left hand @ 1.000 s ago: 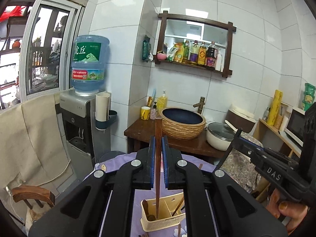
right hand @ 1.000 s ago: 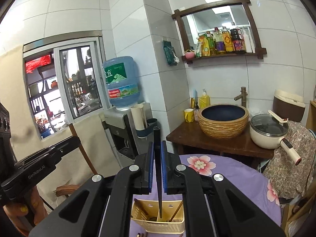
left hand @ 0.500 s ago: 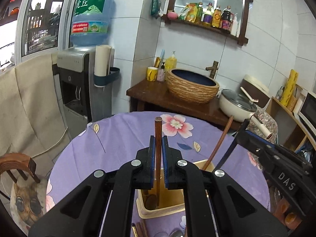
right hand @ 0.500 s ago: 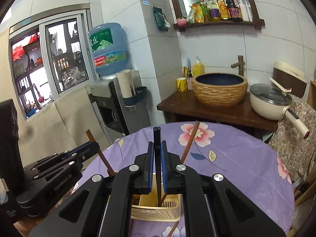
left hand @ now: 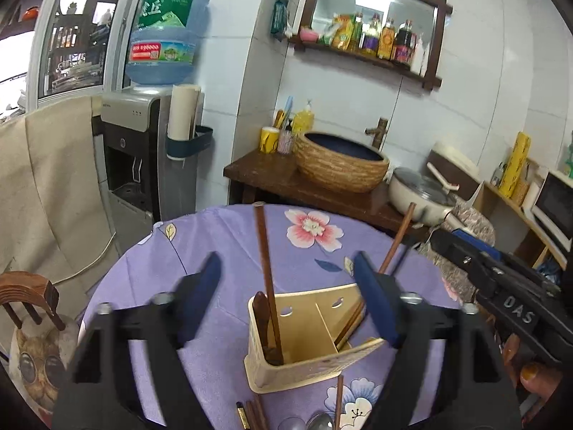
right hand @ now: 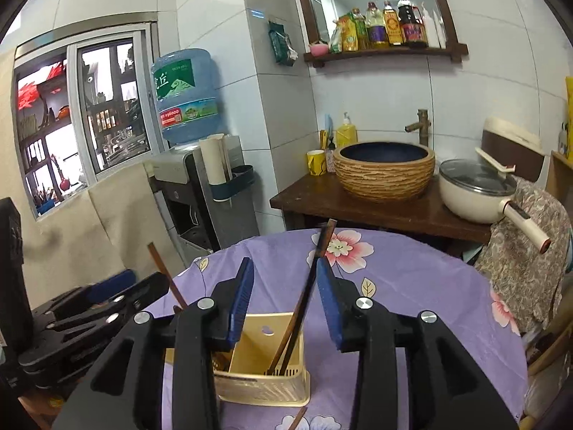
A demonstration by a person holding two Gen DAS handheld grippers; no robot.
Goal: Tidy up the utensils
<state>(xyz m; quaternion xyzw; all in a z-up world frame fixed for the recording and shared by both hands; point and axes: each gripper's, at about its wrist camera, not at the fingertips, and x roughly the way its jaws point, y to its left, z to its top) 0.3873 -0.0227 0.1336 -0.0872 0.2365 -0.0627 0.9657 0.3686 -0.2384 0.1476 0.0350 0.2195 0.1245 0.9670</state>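
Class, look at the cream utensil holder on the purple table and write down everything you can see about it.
The utensil holder is a cream plastic box, open on top, split by a divider, with holes in its walls. It stands upright on the purple flowered tablecloth. One compartment holds a dark wooden chopstick and a wooden spoon; the other holds leaning chopsticks. Neither gripper touches it.

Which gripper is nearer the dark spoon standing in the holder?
Left. The left gripper straddles the holder's compartment where the dark spoon stands, jaws opening. The right gripper sits over the other compartment, jaws opening around a chopstick.
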